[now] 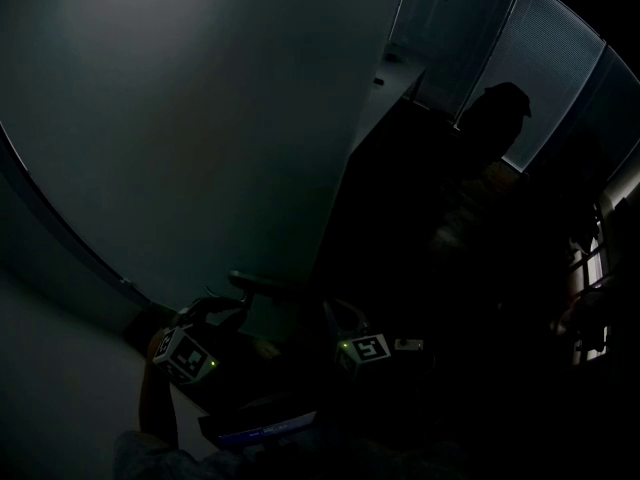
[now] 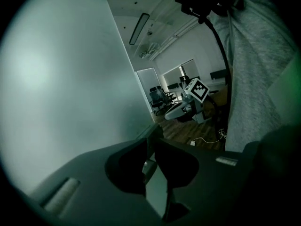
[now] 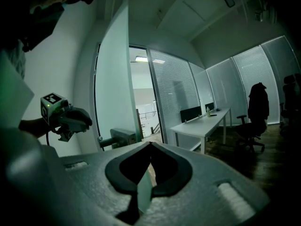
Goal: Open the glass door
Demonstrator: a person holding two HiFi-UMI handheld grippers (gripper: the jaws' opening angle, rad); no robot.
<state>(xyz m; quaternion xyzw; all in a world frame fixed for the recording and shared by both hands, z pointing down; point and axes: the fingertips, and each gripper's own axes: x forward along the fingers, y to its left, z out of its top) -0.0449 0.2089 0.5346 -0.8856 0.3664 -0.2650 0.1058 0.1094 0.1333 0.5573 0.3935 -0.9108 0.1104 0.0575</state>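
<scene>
Door: the frosted glass door stands upright at the person's left. Its free edge shows a lit opening beside it in the right gripper view, so it seems to stand ajar, though the dim light leaves that unsure.
Handle: the lever handle juts from a lock box near that free edge. Its long axis is roughly level and runs along the door's face.
Key relation: the handle lies straight ahead of the left gripper. That gripper looks along the glass towards the door's edge, so the lever crosses its line of sight.
Nearer hand: the left one, plainly. In the head view its gripper sits just under the handle, while the other is further from the glass.
Left gripper: its jaws are narrow, and a small pale metal piece shows between them, most likely the tip of the handle. The pads appear to pinch it.
Right gripper: the right gripper has its jaws together at the tips with nothing between them. It is held back from the door and faces the handle.
Left pose: the gripper is tipped slightly downward, close beside the glass.
Coming move: probably the left hand swinging the door about its hinge side, with the grip kept square on the lever.
</scene>
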